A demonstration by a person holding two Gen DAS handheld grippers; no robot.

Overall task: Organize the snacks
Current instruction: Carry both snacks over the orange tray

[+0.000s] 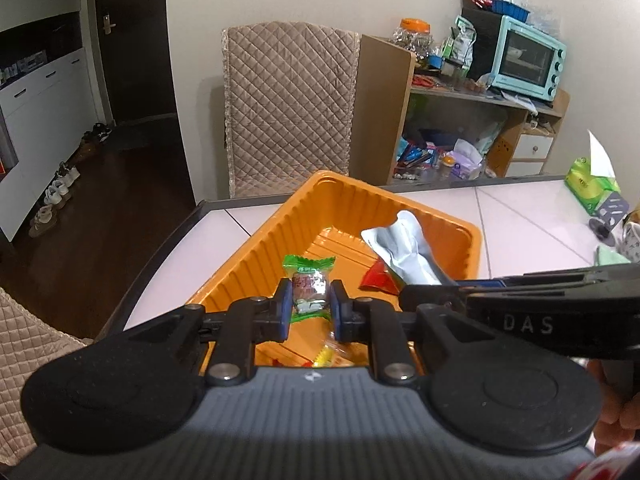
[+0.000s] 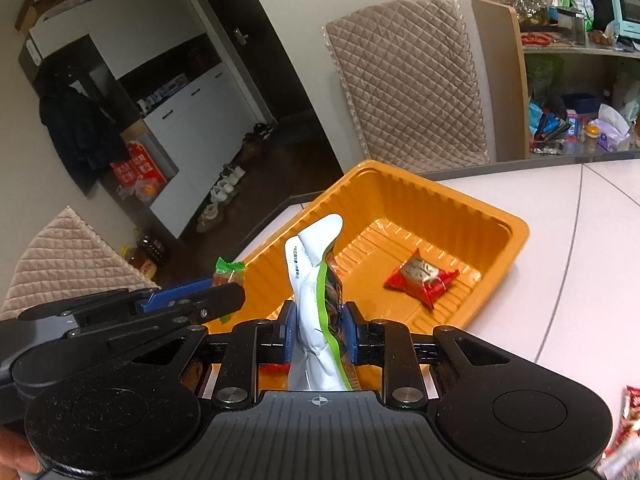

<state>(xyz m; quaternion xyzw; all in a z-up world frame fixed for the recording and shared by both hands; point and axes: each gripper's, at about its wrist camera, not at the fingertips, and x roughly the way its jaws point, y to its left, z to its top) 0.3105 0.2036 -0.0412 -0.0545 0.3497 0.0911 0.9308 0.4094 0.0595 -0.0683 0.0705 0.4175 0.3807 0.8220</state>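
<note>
An orange ribbed tray (image 1: 308, 208) (image 2: 404, 196) sits at the near left corner of the white table. My left gripper (image 1: 309, 300) is shut on a small green-ended candy (image 1: 309, 280) and hangs over the tray's near side. My right gripper (image 2: 318, 330) is shut on a silver pouch with a green edge (image 2: 314, 280), also over the tray. That pouch (image 1: 408, 252) shows at the right in the left wrist view. A red wrapped snack (image 2: 422, 278) (image 1: 378, 280) lies on the tray floor. More small wrappers (image 1: 330, 354) lie under my left gripper.
A quilted chair back (image 1: 288, 108) stands behind the table. A green packet (image 1: 590, 186) and other items sit at the table's right. A cluttered shelf with a blue toaster oven (image 1: 528, 58) is beyond. Another snack (image 2: 630, 420) lies at the lower right.
</note>
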